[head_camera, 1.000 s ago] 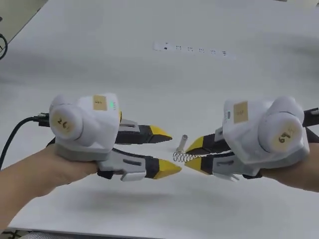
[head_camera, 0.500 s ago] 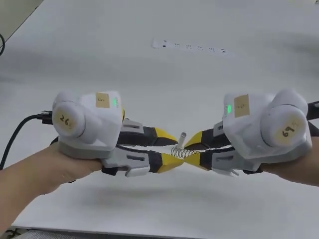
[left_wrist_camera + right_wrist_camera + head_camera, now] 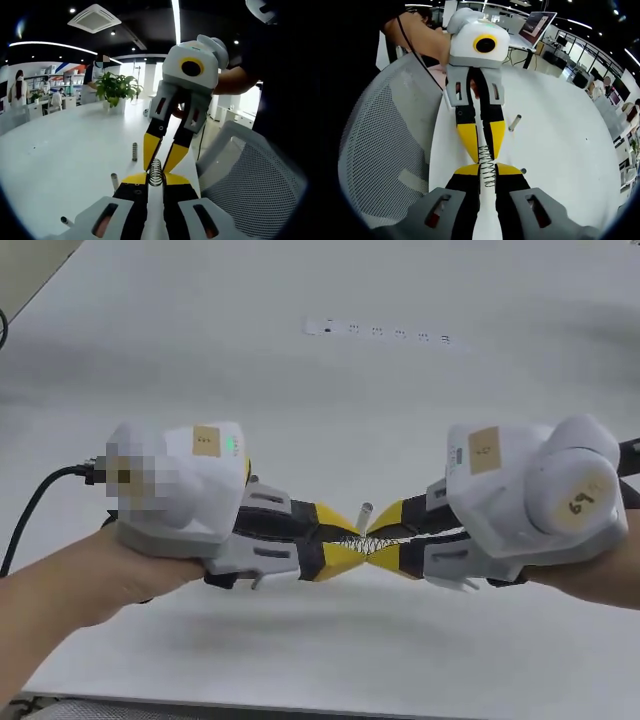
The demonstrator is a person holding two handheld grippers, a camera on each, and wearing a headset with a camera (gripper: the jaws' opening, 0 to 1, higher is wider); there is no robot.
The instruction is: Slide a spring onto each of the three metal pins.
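Note:
A small metal spring (image 3: 365,538) hangs above the white table (image 3: 300,420), stretched between the tips of both grippers. My left gripper (image 3: 345,543) has its yellow jaws shut on one end, and my right gripper (image 3: 385,540) is shut on the other end. In the left gripper view the spring (image 3: 156,172) sits at my own jaw tips, with the right gripper (image 3: 161,162) reaching in from above. The right gripper view shows the spring (image 3: 486,167) running from its own tips to the left gripper (image 3: 482,147). A short metal pin (image 3: 366,513) lies just behind the tips; this pin (image 3: 514,122) rests on the table.
More pins are on the table: one (image 3: 114,180) close by, one (image 3: 66,220) nearer the edge, and an upright one (image 3: 134,151) that looks coiled. A white power strip (image 3: 380,335) lies far back. A mesh chair (image 3: 250,165) stands beside the table's front edge.
My left gripper moved right to the spring and its open jaws shut on the free end. The right gripper kept hold of the spring and edged slightly left.

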